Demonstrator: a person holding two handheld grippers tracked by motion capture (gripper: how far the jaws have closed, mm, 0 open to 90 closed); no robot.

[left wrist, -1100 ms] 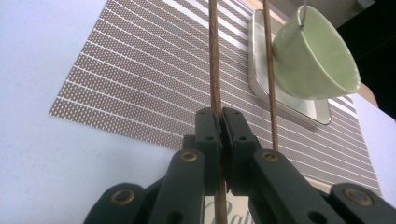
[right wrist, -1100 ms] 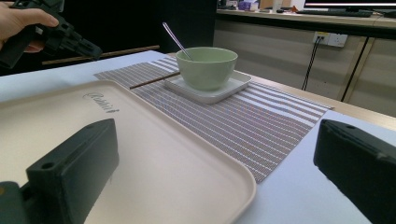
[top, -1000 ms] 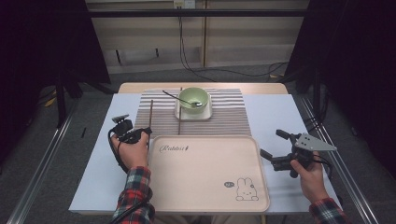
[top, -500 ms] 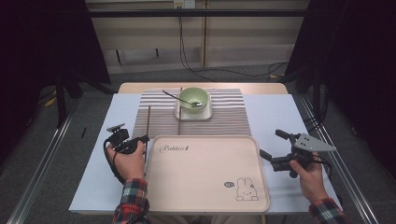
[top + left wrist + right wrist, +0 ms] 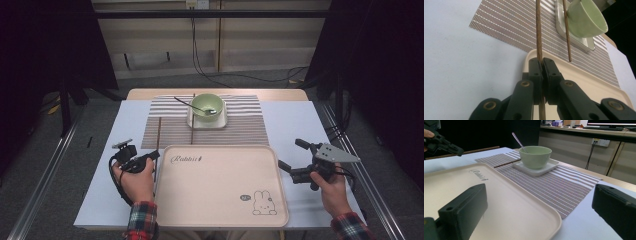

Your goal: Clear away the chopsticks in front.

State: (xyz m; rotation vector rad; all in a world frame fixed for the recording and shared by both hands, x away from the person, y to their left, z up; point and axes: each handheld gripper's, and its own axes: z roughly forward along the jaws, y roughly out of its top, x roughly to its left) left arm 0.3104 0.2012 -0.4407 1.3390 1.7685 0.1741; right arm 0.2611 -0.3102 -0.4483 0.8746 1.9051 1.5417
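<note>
Beyond the table's far edge a pale panelled wall (image 5: 260,45) carries a socket (image 5: 196,4) with black cables (image 5: 220,75) trailing onto grey floor (image 5: 100,115).

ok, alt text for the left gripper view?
The left gripper, jaws shut on a brown chopstick, points across the corner of a beige tray toward a striped placemat. A second chopstick lies on the mat beside a green bowl on a white dish.

bright even light on the table (image 5: 295,125), dark surroundings; near gripper jaws blurred.
</note>
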